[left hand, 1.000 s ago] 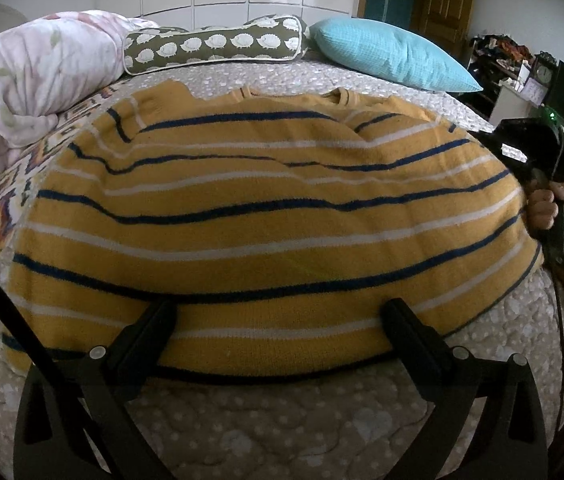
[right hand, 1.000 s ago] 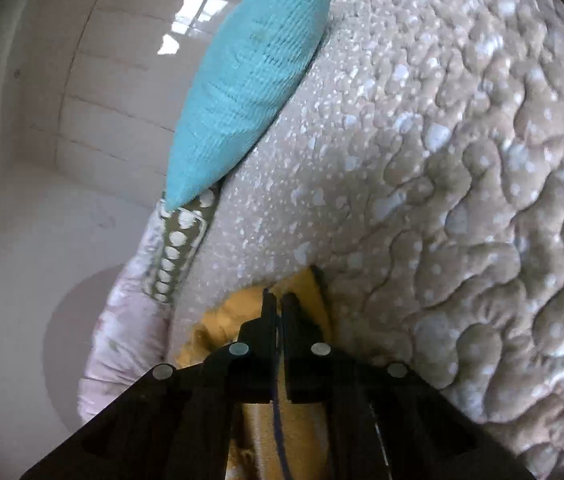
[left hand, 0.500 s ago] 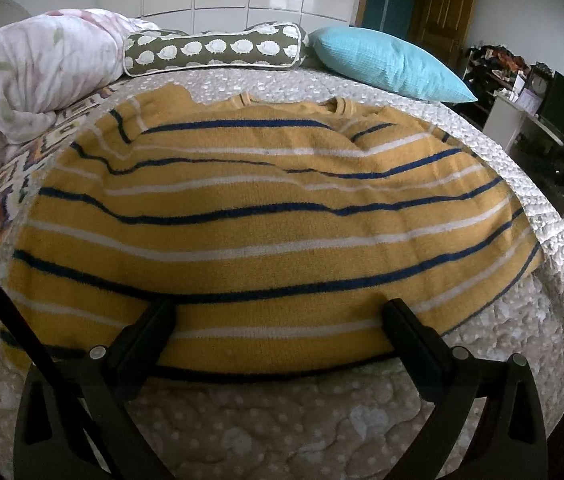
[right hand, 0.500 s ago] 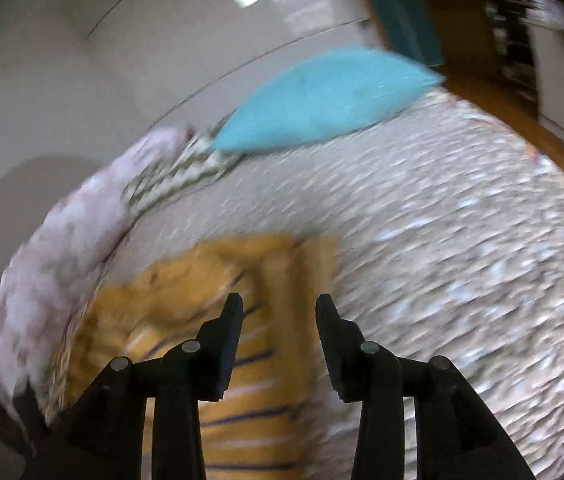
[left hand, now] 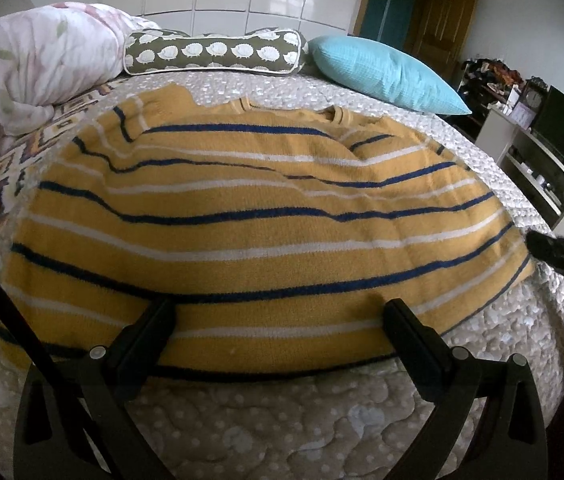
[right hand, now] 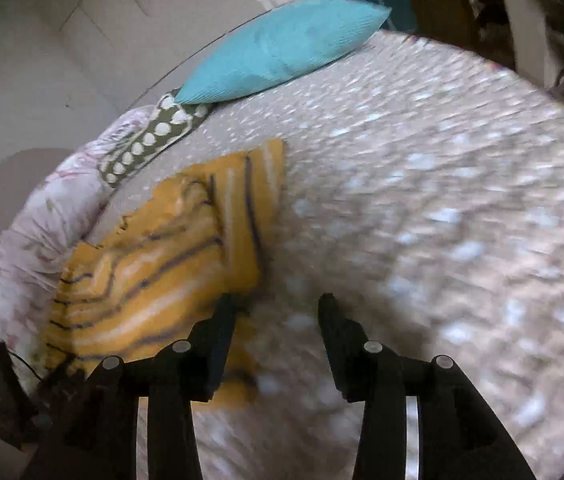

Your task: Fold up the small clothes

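Note:
A yellow sweater (left hand: pixel 250 220) with navy and white stripes lies flat on the bed, its sleeves folded in, its neck toward the pillows. My left gripper (left hand: pixel 278 312) is open, its two fingers wide apart over the sweater's near hem, holding nothing. My right gripper (right hand: pixel 278 304) is open and empty, just past the sweater's right edge (right hand: pixel 186 264) above the quilt; this view is blurred. The right gripper also shows at the right edge of the left wrist view (left hand: pixel 561 256).
The bed has a beige dotted quilt (left hand: pixel 282 432). A teal pillow (left hand: pixel 381 72), a green sheep-print bolster (left hand: pixel 214 52) and a bunched pink floral duvet (left hand: pixel 30 64) lie at the head. Shelves and a dark screen (left hand: pixel 561 128) stand off the right side.
My right gripper has let go of the sweater's right side, opened, and swung away toward the near right corner. The left gripper has stayed put and open.

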Demonstrator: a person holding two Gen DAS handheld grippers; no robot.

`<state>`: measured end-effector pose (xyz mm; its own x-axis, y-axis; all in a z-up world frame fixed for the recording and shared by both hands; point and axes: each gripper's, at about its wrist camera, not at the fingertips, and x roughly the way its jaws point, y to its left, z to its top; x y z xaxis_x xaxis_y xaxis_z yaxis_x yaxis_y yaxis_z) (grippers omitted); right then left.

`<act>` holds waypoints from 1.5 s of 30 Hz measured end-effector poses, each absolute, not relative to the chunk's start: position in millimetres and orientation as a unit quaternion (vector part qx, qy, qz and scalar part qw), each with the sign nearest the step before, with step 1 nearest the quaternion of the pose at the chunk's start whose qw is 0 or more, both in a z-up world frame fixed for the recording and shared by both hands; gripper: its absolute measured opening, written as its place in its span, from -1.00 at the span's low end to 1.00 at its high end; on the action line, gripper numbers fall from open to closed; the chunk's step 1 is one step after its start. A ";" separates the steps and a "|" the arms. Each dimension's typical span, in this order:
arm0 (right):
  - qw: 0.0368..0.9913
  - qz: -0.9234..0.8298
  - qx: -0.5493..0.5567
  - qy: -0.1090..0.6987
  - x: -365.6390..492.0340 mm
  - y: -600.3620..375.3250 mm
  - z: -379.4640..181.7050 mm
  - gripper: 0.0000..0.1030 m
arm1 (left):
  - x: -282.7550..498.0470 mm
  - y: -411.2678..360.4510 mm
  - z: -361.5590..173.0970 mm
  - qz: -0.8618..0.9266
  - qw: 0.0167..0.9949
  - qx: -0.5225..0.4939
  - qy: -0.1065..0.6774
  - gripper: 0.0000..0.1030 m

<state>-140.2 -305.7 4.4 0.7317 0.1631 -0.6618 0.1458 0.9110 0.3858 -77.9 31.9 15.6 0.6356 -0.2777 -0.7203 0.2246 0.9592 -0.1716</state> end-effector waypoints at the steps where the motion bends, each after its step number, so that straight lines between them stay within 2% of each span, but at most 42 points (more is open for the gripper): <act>1: 0.909 0.004 0.208 0.362 -148.6 -307.1 4.7 -0.10 | -77.9 32.0 15.6 -0.139 0.904 -0.033 0.404 0.99; 14: 0.914 0.041 0.268 0.302 -188.3 -322.1 -18.8 -0.06 | -80.2 27.5 15.4 -0.118 0.906 -0.010 0.405 0.99; 26: 0.914 0.043 0.275 0.294 -189.4 -320.9 -18.0 -0.06 | -80.2 26.9 15.8 -0.116 0.908 -0.008 0.403 0.99; 30: 0.911 0.031 0.264 0.316 -184.0 -318.9 -14.1 -0.05 | -83.3 27.4 17.7 -0.109 0.911 -0.008 0.398 1.00; 31: 0.909 0.028 0.259 0.324 -181.6 -317.2 -11.7 -0.03 | -86.1 28.3 18.9 -0.103 0.913 -0.008 0.394 1.00; 32: 0.908 0.029 0.257 0.330 -179.5 -315.5 -9.4 0.10 | -88.9 30.3 20.4 -0.092 0.916 -0.011 0.390 1.00; 33: 0.906 0.032 0.258 0.336 -176.7 -313.1 -6.3 0.24 | -92.7 34.3 22.6 -0.068 0.921 -0.018 0.384 0.99; 34: 0.904 0.038 0.260 0.338 -173.4 -311.0 -3.7 0.27 | -96.7 39.4 25.4 -0.049 0.921 -0.033 0.385 0.98; 38: 0.892 0.064 0.277 0.351 -154.0 -302.6 1.1 0.30 | -131.0 65.9 42.9 -0.051 0.916 -0.135 0.375 0.95; 45: 0.886 0.089 0.283 0.356 -103.9 -273.8 4.3 0.30 | -169.6 110.0 75.6 -0.023 0.919 -0.188 0.346 0.95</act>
<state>-103.9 -273.8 4.3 0.7306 0.3592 -0.5807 0.0433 0.8244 0.5644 -169.6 110.0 75.6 0.7593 -0.1715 -0.6277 -0.0887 0.9284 -0.3610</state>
